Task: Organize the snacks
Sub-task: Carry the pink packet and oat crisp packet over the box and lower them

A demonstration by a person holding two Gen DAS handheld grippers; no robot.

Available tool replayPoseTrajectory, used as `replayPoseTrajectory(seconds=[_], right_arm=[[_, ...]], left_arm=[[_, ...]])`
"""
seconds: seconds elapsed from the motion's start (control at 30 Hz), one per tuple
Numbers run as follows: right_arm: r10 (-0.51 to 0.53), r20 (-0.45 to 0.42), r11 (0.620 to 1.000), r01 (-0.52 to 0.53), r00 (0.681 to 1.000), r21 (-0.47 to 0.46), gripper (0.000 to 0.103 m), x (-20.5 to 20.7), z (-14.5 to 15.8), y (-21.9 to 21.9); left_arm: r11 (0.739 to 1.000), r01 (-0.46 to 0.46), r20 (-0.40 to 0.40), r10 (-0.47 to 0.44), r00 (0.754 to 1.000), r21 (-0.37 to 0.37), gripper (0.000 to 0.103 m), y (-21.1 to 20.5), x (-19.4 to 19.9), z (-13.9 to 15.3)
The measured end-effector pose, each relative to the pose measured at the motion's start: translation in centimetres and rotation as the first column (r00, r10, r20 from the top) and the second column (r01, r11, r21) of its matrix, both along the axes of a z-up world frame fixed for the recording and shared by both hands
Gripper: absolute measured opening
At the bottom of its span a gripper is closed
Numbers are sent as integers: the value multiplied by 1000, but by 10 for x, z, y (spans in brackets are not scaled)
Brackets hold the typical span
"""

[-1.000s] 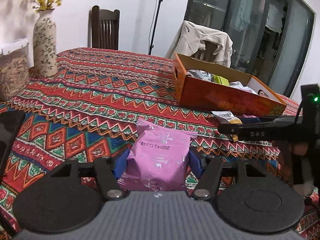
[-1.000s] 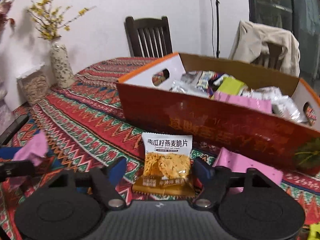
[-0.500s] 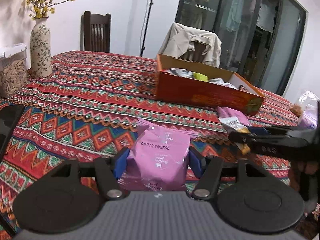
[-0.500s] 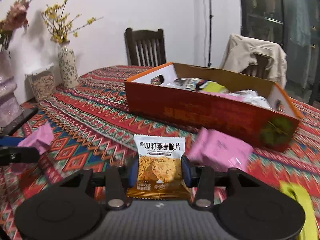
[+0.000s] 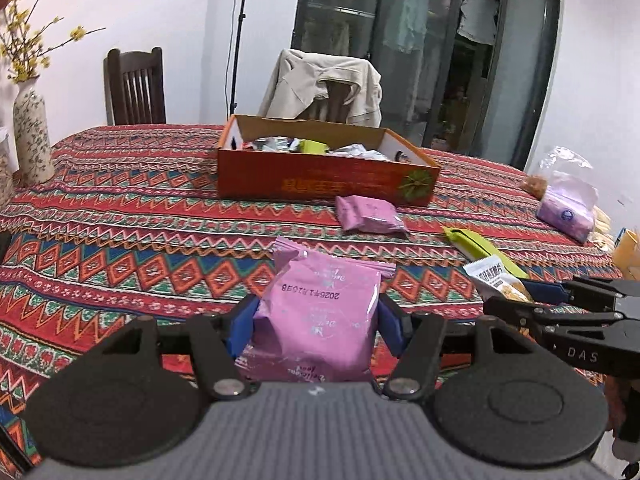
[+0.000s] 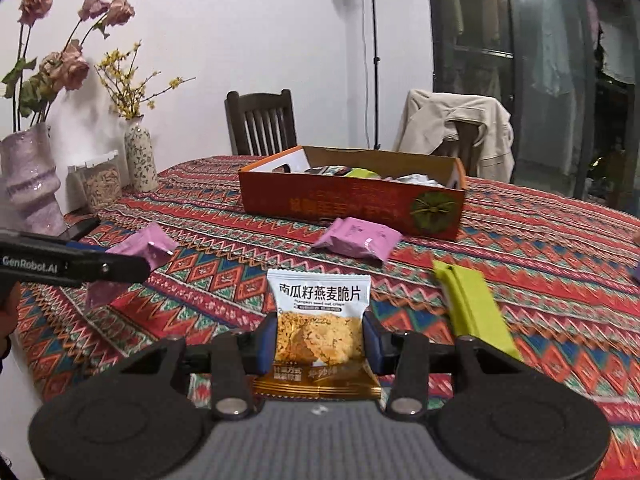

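Your left gripper [image 5: 316,320] is clamped on a pink snack packet [image 5: 318,316], its blue pads pressed against both sides, the packet upright and raised above the bench [image 5: 120,216]. Your right gripper [image 6: 318,338] is closed on an oat crisp packet [image 6: 318,320], white at the top, orange-brown at the bottom, also held upright off the cloth.

The orange box [image 5: 324,184] sits at the far middle of the bench, open-topped, with assorted packets inside. A second pink packet [image 5: 370,214] lies flat just in front of the box's near wall, toward its right end; you cannot tell whether it touches the box. A green packet [image 6: 472,312] lies flat nearer to you and to the right of that, apart from both.

Far left on the bench: a patterned vase [image 6: 140,160] with yellow sprigs and a clear jar [image 6: 100,182] beside it. A clear bag [image 5: 568,200] rests at the far right edge.
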State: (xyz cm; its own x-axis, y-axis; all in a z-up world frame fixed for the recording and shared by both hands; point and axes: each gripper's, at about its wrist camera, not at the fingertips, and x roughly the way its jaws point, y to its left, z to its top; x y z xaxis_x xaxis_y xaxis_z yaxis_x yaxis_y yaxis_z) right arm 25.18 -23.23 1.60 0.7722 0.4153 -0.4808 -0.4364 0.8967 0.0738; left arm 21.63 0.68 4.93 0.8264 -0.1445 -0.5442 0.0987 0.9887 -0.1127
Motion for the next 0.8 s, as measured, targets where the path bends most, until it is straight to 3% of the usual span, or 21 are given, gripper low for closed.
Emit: replayPoseTrajectory(seconds=[0.4, 0.8], right_arm=[[-29, -5, 999, 29, 1000, 36, 43, -17, -6, -20], [-27, 83, 1000, 27, 996, -4, 43, 10, 25, -15]], left_arm=[[1000, 2, 0, -2, 1000, 26, 63, -10, -1, 2], [998, 9, 68, -14, 998, 65, 63, -4, 28, 27]])
